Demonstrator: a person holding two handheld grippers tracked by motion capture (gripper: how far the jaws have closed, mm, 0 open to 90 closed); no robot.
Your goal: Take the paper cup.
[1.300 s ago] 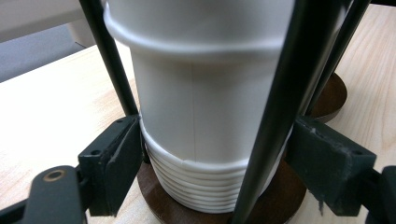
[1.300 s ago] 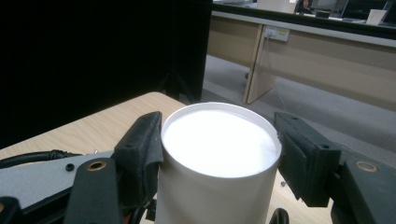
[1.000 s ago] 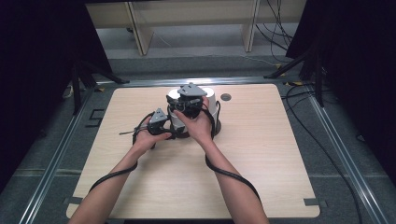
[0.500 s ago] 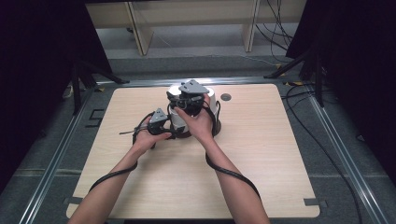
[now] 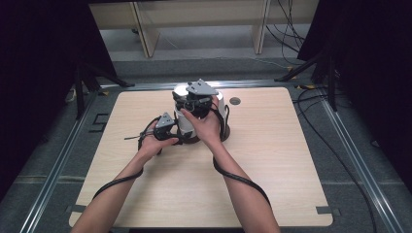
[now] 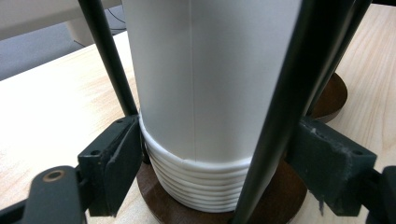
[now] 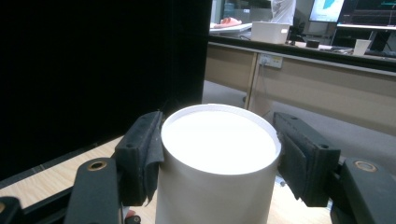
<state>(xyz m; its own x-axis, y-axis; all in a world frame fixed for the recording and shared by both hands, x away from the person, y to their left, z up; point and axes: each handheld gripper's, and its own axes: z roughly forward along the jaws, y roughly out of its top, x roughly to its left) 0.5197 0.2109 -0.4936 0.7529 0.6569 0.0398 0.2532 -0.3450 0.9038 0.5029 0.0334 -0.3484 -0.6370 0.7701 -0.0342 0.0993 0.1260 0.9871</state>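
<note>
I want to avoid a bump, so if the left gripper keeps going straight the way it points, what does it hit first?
The white stack of paper cups. It stands between the left gripper jaws, so further advance would likely bring its rolled rims against the gripper body.

white cup stack (image 6: 205,93) top cropped, wooden base (image 6: 154,196) partly hidden

Lab; black curtains (image 5: 43,58); floor cables (image 5: 291,19); monitors (image 7: 345,11)

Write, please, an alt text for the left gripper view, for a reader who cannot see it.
A stack of white paper cups stands upside down on a round dark wooden base, with thin black rods rising around it. The left tool sits at the stacked rims, one jaw on each side, on a light wooden table.
</note>
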